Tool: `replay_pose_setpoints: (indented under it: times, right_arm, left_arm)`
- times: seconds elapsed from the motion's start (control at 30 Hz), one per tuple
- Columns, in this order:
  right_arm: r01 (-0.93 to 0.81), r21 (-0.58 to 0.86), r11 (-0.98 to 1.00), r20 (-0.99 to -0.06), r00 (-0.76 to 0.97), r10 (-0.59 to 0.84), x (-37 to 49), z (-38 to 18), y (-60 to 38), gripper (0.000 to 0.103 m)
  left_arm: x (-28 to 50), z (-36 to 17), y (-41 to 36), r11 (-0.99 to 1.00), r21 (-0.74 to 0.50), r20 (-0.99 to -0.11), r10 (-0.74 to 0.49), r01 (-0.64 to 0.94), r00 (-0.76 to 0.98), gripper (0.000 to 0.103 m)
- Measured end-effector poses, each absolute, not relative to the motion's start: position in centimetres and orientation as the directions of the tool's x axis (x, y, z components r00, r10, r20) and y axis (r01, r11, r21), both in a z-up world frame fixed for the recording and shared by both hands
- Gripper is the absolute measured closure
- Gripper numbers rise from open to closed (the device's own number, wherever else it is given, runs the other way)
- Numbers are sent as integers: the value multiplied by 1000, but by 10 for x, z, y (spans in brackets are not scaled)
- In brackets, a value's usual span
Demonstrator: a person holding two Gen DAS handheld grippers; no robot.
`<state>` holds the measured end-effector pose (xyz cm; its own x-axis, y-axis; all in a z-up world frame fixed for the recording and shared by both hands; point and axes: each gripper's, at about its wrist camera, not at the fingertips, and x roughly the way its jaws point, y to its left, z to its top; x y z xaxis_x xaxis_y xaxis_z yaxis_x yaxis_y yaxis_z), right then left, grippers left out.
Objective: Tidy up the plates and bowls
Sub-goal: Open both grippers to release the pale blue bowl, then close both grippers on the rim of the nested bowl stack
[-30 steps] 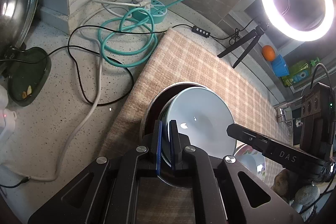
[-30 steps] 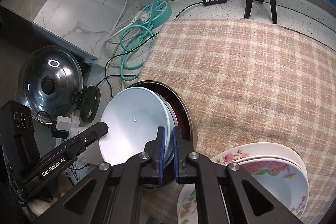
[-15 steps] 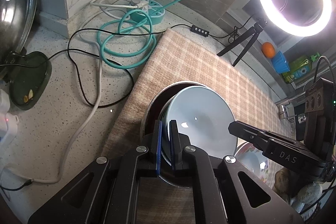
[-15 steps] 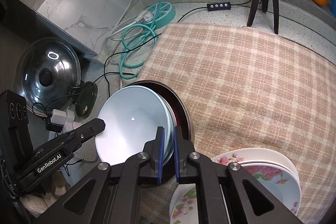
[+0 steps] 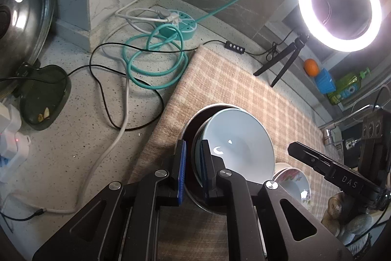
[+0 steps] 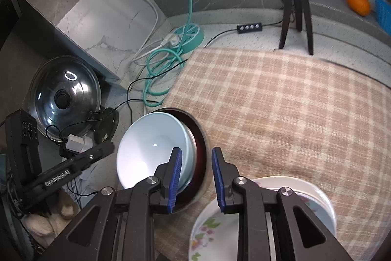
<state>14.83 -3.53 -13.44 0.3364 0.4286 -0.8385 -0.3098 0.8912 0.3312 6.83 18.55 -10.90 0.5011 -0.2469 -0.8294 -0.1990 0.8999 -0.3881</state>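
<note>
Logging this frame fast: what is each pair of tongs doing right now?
Left tongs: slightly parted, straddling the rim of the pale blue bowl; whether they grip it cannot be told.
Right tongs: open, holding nothing.

Glossy bowl (image 5: 240, 146), woven plaid cloth (image 6: 293, 102)

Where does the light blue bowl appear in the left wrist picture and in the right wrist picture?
Left wrist view: the light blue bowl lies low and right of centre, just beyond the left tongs.
Right wrist view: it lies low and left of centre, beside the right tongs.
Shared landmark: the teal power strip at the wall corner.
</note>
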Motion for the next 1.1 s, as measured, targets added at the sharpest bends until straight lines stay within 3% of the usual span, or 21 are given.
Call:
replay_pose_setpoints:
  times: [0.23,0.87,1.1]
  right_arm:
    - [-262,373,890,-801,393,452,144,-130,-63,80]
    - [-237,416,878,-856,224,466,162,-162,-52,80]
    - [-236,425,874,-859,197,472,166,-167,-44,87]
  left_arm:
    - [52,-113,202,881,-406,-823,-237,-243,517,93]
    - [60,-137,204,851,-475,-821,-337,-225,461,93]
    - [63,-139,203,856,-466,-826,-332,-222,455,94]
